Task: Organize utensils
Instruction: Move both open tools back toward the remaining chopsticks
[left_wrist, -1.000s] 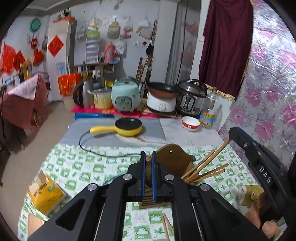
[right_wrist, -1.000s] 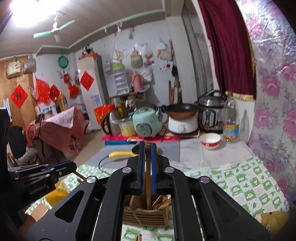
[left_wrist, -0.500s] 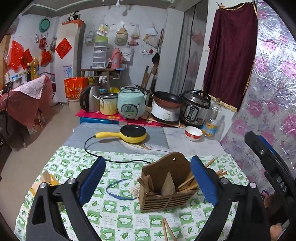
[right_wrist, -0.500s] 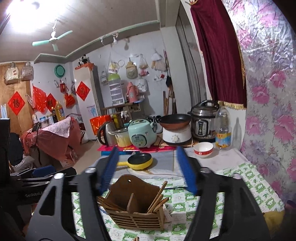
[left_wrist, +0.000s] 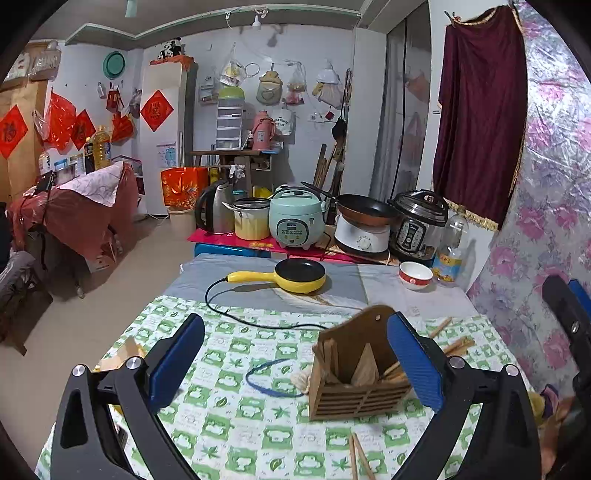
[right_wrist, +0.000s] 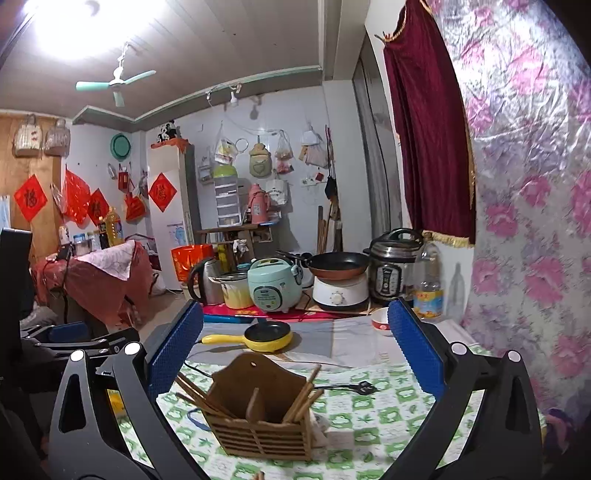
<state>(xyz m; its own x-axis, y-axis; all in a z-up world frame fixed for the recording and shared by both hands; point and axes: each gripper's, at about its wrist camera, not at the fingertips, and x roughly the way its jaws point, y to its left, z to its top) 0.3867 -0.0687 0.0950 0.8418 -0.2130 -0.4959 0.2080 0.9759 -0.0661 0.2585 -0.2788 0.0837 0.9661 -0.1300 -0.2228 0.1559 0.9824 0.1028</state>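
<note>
Both grippers are wide open now, and neither has anything between its blue pads. A second ago each was pinched shut with its fingers nearly touching; half a second ago they had already sprung apart, and they have spread a little further since. The left gripper (left_wrist: 295, 363) hangs over the green-checked tablecloth (left_wrist: 229, 417) with the wooden chopstick holder (left_wrist: 356, 384) sitting just inside its right finger. The right gripper (right_wrist: 295, 349) frames that same holder from the other side, low and centred between its fingers.

The holder stands upright on the table, a slatted box with a tall arched back and a divider down the middle. Chopsticks (right_wrist: 301, 400) lean out of its compartments on both sides in the right wrist view, so a fair share of the sorting looks done. Some are not in: a loose pair (left_wrist: 358, 456) lies on the cloth in front of the holder, near the table's close edge, and more stick out flat on the cloth behind the left gripper's right finger, though I can't tell if those ends rest in the box or beside it.

I read the opening as a release, or simply as getting ready for the next pick. The likely next job is the loose pair in front. Beyond it all sit a yellow electric frying pan (left_wrist: 301, 277) and a small red-and-white bowl (left_wrist: 415, 275), untouched.
</note>
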